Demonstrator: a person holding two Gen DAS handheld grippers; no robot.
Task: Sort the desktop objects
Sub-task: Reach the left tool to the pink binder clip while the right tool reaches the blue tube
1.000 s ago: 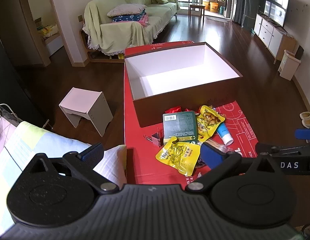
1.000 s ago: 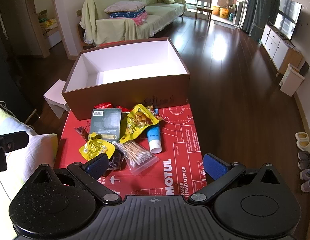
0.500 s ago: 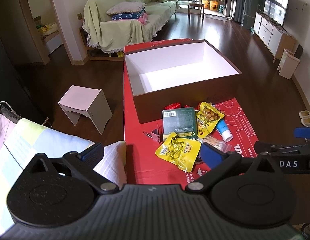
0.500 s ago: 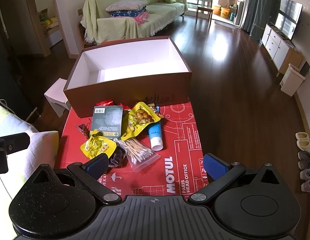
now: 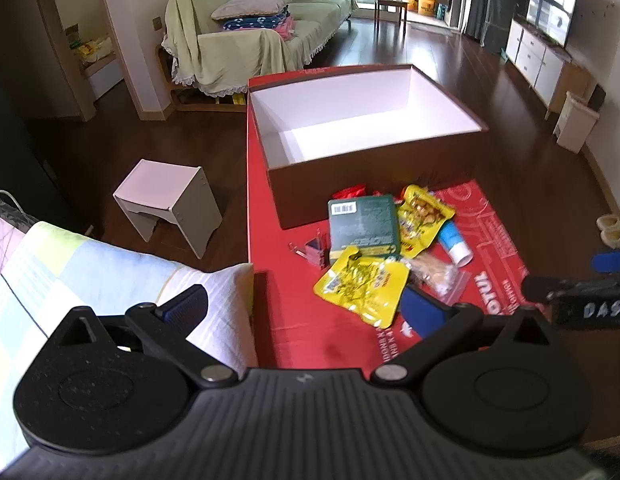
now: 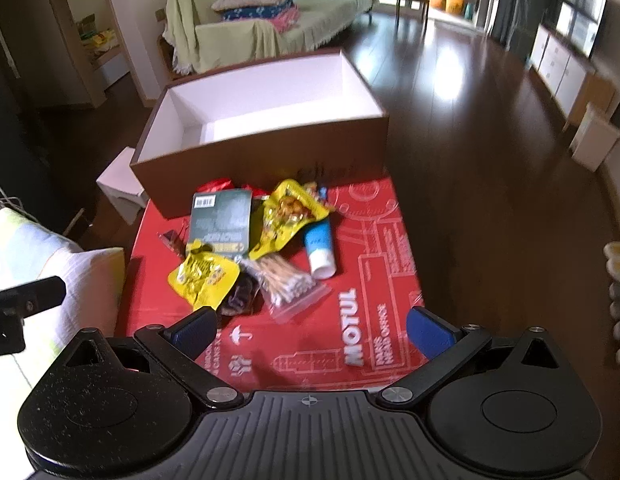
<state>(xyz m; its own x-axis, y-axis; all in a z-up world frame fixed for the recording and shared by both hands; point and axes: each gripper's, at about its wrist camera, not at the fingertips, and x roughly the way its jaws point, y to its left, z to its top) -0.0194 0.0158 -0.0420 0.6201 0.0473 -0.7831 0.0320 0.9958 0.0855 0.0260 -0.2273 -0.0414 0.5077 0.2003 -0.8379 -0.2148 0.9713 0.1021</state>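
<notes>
Desktop objects lay heaped on the red table (image 6: 373, 280) before one empty box (image 6: 270, 148): two yellow snack packets (image 6: 202, 276), one green book (image 6: 220, 216), one blue tube (image 6: 319, 246), one swab bag (image 6: 288, 284). Left gripper (image 5: 306, 308) and right gripper (image 6: 310, 330) hovered, jaws wide apart, holding nothing.

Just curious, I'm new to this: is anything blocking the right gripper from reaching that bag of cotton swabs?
Nothing visible. The right gripper is open, with only bare red tabletop before the bag of cotton swabs. A dark snack packet touches the bag's left side.
</notes>
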